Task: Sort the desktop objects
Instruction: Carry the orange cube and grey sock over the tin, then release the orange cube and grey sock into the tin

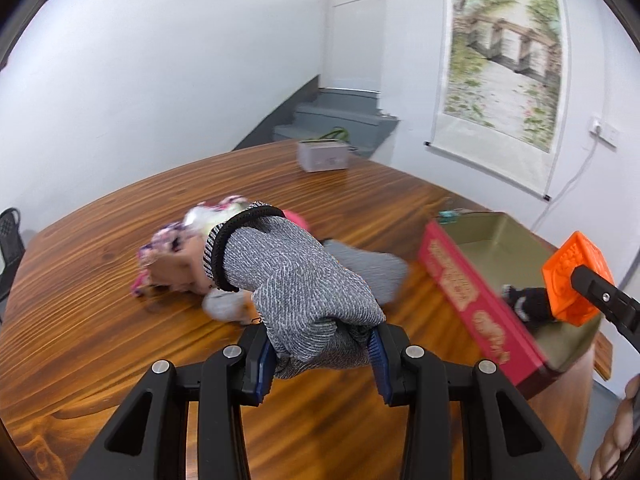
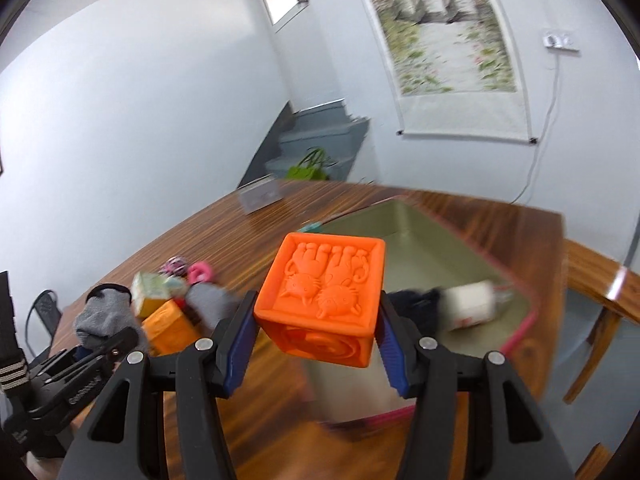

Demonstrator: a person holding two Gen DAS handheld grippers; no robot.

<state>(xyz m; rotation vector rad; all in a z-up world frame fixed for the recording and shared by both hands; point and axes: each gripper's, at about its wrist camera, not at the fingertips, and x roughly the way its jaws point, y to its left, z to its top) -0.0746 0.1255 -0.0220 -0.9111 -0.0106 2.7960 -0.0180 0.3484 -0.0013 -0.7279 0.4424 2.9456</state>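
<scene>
My left gripper [image 1: 324, 354] is shut on a grey knit glove [image 1: 296, 280] and holds it above the wooden table [image 1: 100, 320]. My right gripper [image 2: 316, 344] is shut on an orange embossed toy cube [image 2: 324, 296], held over the near end of the red box with a gold inside [image 2: 420, 256]. The cube [image 1: 576, 284] and the box [image 1: 472, 292] also show at the right of the left wrist view. In the box lie a black item [image 2: 416, 308] and a white item [image 2: 472, 304].
A pile remains on the table: a floral pouch [image 1: 200, 228], a pink clip [image 2: 199, 272], a second orange block [image 2: 170, 326], a green-white carton [image 2: 150, 288]. A grey tissue box [image 1: 323, 155] stands at the far edge. A wooden chair [image 2: 600, 292] is at the right.
</scene>
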